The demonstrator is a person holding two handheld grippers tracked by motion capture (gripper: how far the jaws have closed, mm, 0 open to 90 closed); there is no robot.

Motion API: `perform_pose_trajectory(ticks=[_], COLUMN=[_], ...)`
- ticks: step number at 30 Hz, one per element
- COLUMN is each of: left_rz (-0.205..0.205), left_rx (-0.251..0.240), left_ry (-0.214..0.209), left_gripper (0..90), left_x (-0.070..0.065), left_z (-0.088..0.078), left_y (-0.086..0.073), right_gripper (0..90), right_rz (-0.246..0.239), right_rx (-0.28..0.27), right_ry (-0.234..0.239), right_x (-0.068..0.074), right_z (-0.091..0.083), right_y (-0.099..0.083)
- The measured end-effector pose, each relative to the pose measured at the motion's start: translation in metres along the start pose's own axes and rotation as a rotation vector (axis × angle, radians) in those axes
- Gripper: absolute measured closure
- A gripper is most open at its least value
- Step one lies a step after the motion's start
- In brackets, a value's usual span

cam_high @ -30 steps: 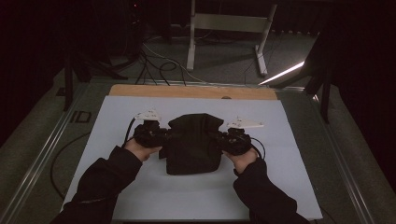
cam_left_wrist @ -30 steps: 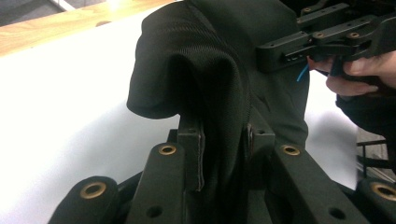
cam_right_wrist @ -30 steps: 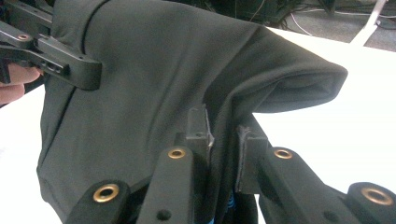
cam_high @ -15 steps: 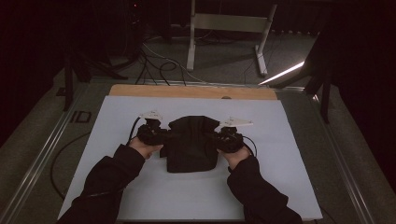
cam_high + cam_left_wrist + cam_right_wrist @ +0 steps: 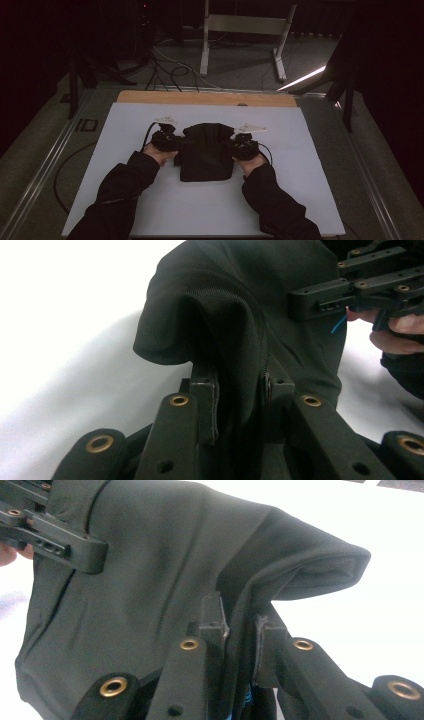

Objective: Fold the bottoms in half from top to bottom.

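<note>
A folded black cloth (image 5: pixel 206 152) lies in the middle of the white sheet (image 5: pixel 125 130), held up at its far end. My left gripper (image 5: pixel 172 142) is shut on the cloth's left edge, and the fabric (image 5: pixel 225 330) bunches between its jaws in the left gripper view. On the opposite side my right gripper (image 5: pixel 237 146) is shut on the right edge, with the cloth (image 5: pixel 165 580) pinched between its jaws in the right gripper view. Each gripper view also shows the other gripper farther off.
The white sheet covers most of the table. A wooden strip (image 5: pixel 205 98) runs along its far edge. Cables (image 5: pixel 170 70) and a metal stand (image 5: pixel 245 30) are on the floor beyond. A cable (image 5: pixel 62 172) loops left of the sheet.
Both grippers have come down and toward the person with the cloth, drawing closer together. The cloth's raised far part now sits lower and more bunched.
</note>
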State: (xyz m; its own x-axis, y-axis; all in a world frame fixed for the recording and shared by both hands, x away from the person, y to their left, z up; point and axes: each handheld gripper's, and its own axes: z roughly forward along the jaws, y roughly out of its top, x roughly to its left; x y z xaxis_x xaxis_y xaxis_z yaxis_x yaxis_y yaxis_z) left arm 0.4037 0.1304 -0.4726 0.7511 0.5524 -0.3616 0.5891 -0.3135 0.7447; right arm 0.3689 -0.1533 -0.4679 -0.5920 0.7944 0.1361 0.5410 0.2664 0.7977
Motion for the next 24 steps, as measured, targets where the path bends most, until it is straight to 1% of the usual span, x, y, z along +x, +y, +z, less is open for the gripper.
perform_pose_trajectory(ticks=[2, 4, 8, 9, 13, 14, 16, 17, 19, 20, 21, 22, 24], left_rz=[-0.007, -0.005, -0.023, -0.023, -0.049, -0.054, -0.054, -0.061, -0.062, -0.071, -0.071, -0.075, -0.09], left_rx=[0.002, 0.005, 0.019, 0.019, 0.018, 0.019, 0.022, 0.027, 0.028, 0.031, 0.031, 0.035, 0.033], left_ry=[0.001, 0.007, 0.012, 0.012, 0.023, 0.016, 0.019, 0.028, 0.035, 0.043, 0.043, 0.047, 0.048], left_gripper=[74.1, 74.1, 74.0, 74.0, 74.0, 74.0, 73.9, 73.8, 73.8, 73.8, 73.7, 73.7, 73.7], left_x=[0.003, 0.006, 0.012, 0.012, 0.019, 0.021, 0.023, 0.026, 0.027, 0.029, 0.029, 0.032, 0.035], left_z=[0.002, 0.004, 0.008, 0.008, 0.011, 0.012, 0.013, 0.015, 0.016, 0.019, 0.019, 0.02, 0.022], left_y=[0.001, 0.001, 0.004, 0.004, 0.002, 0.002, 0.002, 0.003, 0.003, 0.005, 0.005, 0.006, 0.006], right_gripper=[79.2, 79.2, 79.2, 79.2, 79.2, 79.1, 79.2, 79.1, 79.1, 79.1, 79.1, 79.1, 79.1], right_rz=[-0.015, -0.019, -0.013, -0.013, -0.012, -0.013, -0.011, -0.009, -0.005, -0.005, -0.005, -0.003, 0.0], right_rx=[0.005, 0.007, 0.016, 0.016, 0.028, 0.032, 0.037, 0.044, 0.049, 0.047, 0.047, 0.053, 0.054], right_ry=[-0.011, -0.017, -0.033, -0.033, -0.042, -0.041, -0.043, -0.053, -0.055, -0.058, -0.058, -0.061, -0.065], right_x=[-0.001, -0.002, -0.005, -0.005, -0.009, -0.01, -0.011, -0.013, -0.014, -0.014, -0.014, -0.016, -0.018], right_z=[0.002, 0.004, 0.014, 0.014, 0.022, 0.023, 0.025, 0.03, 0.033, 0.035, 0.035, 0.038, 0.041], right_y=[0.001, 0.002, 0.004, 0.004, 0.007, 0.007, 0.007, 0.008, 0.008, 0.009, 0.009, 0.01, 0.011])
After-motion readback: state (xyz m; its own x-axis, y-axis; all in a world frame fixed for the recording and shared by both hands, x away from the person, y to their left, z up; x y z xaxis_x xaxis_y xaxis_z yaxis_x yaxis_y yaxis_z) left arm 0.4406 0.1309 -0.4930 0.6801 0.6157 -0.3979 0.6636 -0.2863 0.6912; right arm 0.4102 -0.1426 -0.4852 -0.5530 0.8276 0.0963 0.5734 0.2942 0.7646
